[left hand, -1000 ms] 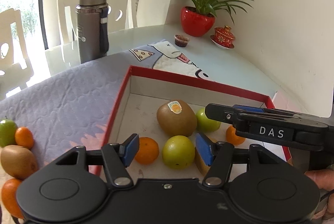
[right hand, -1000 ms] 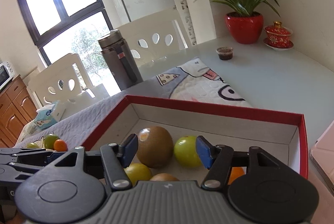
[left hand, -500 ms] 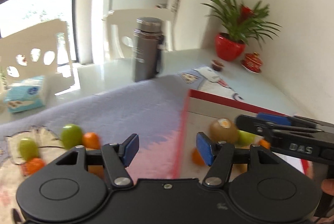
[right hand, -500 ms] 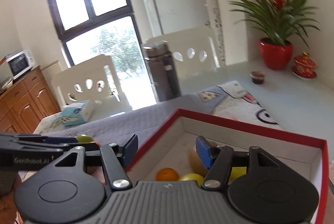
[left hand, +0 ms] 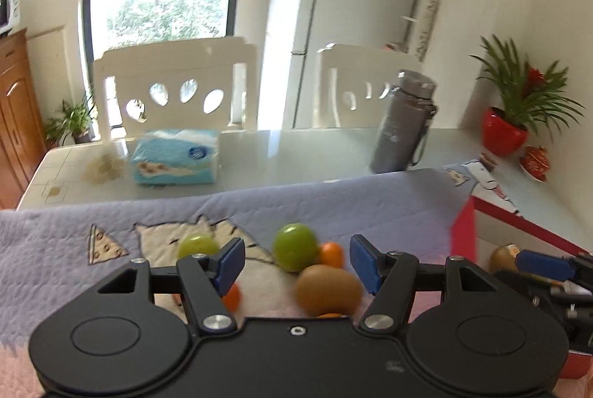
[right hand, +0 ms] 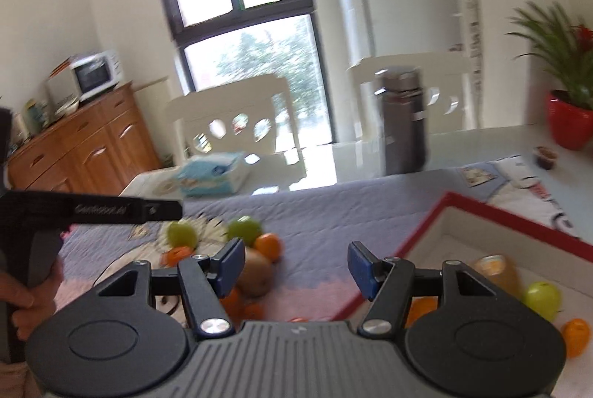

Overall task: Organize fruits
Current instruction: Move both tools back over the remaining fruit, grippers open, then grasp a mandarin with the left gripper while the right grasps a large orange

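Loose fruit lies on the purple cat-print mat (left hand: 111, 223): a green fruit (left hand: 294, 251), a second green one (left hand: 196, 247), a small orange (left hand: 331, 254) and a kiwi (left hand: 328, 290). My left gripper (left hand: 298, 262) hovers above and short of them; its jaws are opening with nothing between the pads. My right gripper (right hand: 296, 264) is open and empty, between the fruit pile and the red box (right hand: 426, 231). The box holds a kiwi (right hand: 496, 268), a green fruit (right hand: 541, 299) and an orange (right hand: 576, 335). The same loose kiwi (right hand: 255, 272) shows in the right wrist view.
Behind the mat on the glass table stand a blue tissue pack (left hand: 176, 157) and a grey bottle (left hand: 402, 123). A red-potted plant (left hand: 504, 134) and a red lidded cup (left hand: 533, 162) sit at the far right. White chairs (left hand: 174, 90) line the far edge.
Both views have swung left, from over the red box to the loose fruit on the mat. Both grippers stayed empty; the left one's jaws look a little wider.
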Available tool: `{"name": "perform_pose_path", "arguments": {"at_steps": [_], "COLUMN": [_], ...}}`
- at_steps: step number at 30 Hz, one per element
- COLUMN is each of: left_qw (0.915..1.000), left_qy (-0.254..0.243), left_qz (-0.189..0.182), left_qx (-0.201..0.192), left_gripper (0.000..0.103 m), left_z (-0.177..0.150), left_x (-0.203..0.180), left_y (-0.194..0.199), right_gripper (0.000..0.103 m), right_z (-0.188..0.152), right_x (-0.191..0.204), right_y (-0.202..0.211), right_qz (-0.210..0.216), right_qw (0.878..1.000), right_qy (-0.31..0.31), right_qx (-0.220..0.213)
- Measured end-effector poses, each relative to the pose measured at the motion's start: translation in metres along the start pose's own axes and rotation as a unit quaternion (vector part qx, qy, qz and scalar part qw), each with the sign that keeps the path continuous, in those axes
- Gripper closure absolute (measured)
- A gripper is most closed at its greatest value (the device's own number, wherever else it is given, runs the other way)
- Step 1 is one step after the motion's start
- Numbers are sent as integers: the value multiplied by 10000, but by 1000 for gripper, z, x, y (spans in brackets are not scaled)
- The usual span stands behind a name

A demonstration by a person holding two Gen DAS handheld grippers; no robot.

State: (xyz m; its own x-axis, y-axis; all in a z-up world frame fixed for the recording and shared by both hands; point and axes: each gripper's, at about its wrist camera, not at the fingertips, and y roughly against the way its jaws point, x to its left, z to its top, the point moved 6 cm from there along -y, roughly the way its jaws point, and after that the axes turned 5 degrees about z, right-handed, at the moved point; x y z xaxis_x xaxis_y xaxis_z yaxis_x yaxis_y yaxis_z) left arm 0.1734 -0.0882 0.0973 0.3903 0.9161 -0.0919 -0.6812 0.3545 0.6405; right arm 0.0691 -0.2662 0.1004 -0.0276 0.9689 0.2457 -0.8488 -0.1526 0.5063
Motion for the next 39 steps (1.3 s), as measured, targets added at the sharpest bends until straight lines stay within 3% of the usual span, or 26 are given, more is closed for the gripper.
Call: {"name": "perform_pose_path", "arguments": {"at_steps": [10,18,24,27,33,39], "left_qw": [9976,9957,9958,9963,9941,9945], "left_qy": [584,655,448,228,316,229], "left_qz": [215,133,84,248,199,260], "left_qx": [306,648,791,786,1022,992], "left_gripper": [28,29,29,29,33,35], "left_z": [-17,-32,-37,-40,-48,-50], "left_x": [48,60,52,48,52,49], "left_y": [-40,-76,-90,-95,-106,-106], "right_gripper": [40,40,38,39,38,40], "right_z": [-36,-57,-70,-77,-83,-83], "right_x": [49,64,70,70,76,77], "right_y": [-57,-91,-103,-113,-120,-119], "right_qz": [506,394,375,255,111,92], "right_qw": [9955,9957,9955,9949,9934,9928], "right_qy": [425,695,775,861,1065,1123], "right_qx": [674,467,400,459,413,394]}}
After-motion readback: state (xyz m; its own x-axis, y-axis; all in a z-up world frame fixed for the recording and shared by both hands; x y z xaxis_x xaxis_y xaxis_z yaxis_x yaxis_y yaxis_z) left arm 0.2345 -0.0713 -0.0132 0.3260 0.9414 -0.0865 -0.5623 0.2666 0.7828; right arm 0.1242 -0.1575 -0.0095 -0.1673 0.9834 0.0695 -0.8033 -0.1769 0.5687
